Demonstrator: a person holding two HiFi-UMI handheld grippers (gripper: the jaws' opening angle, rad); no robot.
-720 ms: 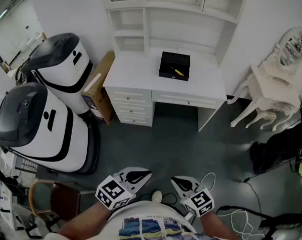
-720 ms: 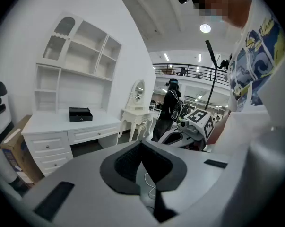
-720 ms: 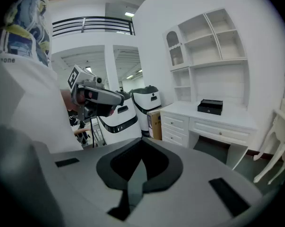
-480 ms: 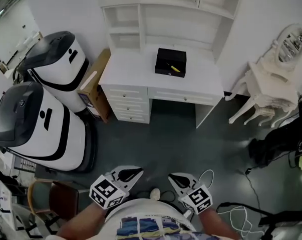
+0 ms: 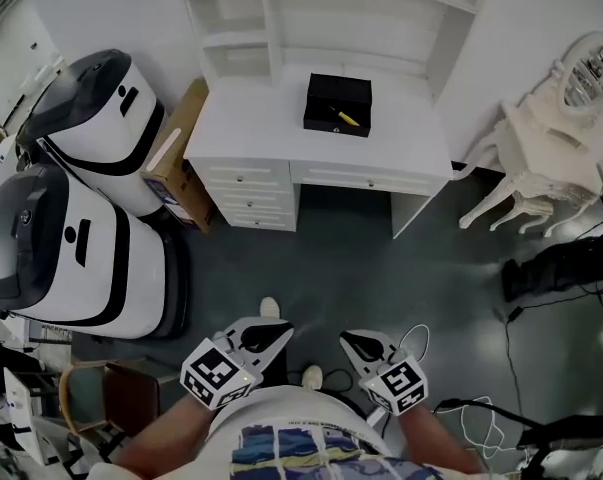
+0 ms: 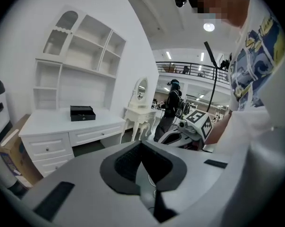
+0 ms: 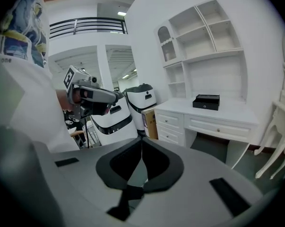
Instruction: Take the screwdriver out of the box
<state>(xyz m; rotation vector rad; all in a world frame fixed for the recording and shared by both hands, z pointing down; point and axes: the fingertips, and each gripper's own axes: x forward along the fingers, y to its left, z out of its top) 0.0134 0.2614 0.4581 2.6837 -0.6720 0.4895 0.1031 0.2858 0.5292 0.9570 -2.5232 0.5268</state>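
Head view, steep downward look. Two big white-and-black machines (image 5: 76,243) stand on the dark floor at left. A white desk (image 5: 251,133) with open shelving above it stands against the far wall. A white dressing table (image 5: 541,163) with an oval mirror is to its right. A cardboard carton (image 5: 173,158) leans between the desk and the nearer machine.

Left gripper (image 5: 277,330) and right gripper (image 5: 353,342) are held low in front of the person's torso, side by side, well apart from the desk. Each gripper view shows the dark pads meeting at their tips; both jaw pairs are closed and grip nothing.

Black box (image 5: 337,104) sits open on the desk top, towards the back. Screwdriver (image 5: 348,118), with a yellow handle, lies inside the box at a slant.
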